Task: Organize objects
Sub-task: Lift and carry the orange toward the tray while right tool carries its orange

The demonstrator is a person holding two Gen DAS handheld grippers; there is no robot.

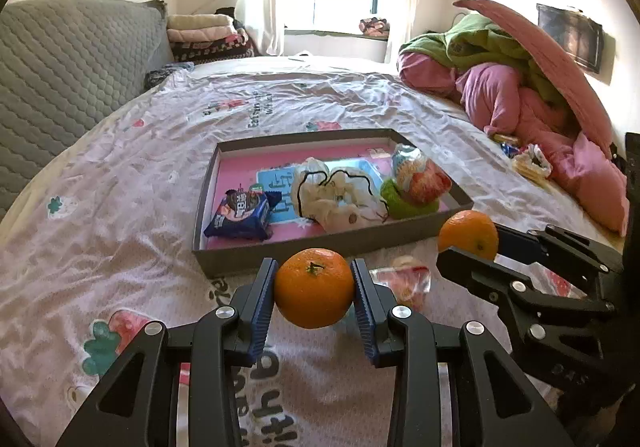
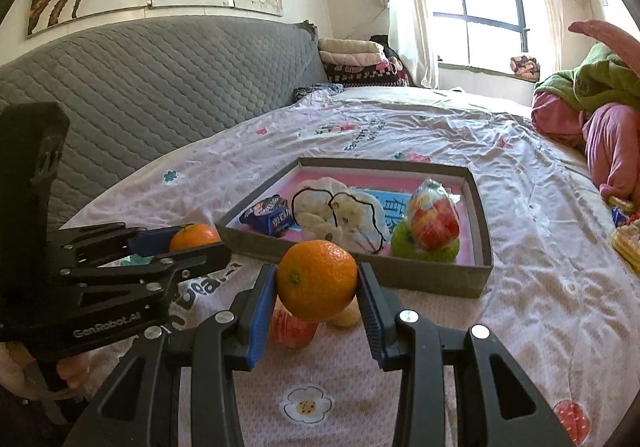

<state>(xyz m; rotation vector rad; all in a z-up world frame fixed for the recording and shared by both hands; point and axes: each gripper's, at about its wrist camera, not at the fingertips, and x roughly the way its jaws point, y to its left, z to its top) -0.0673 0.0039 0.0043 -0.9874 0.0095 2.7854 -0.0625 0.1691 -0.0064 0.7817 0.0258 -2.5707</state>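
Observation:
My left gripper (image 1: 314, 287) is shut on an orange (image 1: 314, 289) just above the bed, before the near wall of a grey shallow box (image 1: 304, 245). My right gripper (image 2: 316, 283) is shut on a second orange (image 2: 317, 279); this orange also shows in the left wrist view (image 1: 469, 235), by the box's near right corner. The left gripper's orange also shows in the right wrist view (image 2: 194, 237). The box (image 2: 360, 267) holds a blue snack packet (image 1: 240, 215), a white cloth (image 1: 336, 195) and a bagged apple on a green ring (image 1: 416, 187).
A wrapped apple (image 2: 292, 327) lies on the floral bedsheet (image 1: 120, 175) under my right gripper; it also shows in the left wrist view (image 1: 404, 281). A grey quilted headboard (image 2: 160, 87) stands to the left. Pink and green bedding (image 1: 520, 87) is piled at the right.

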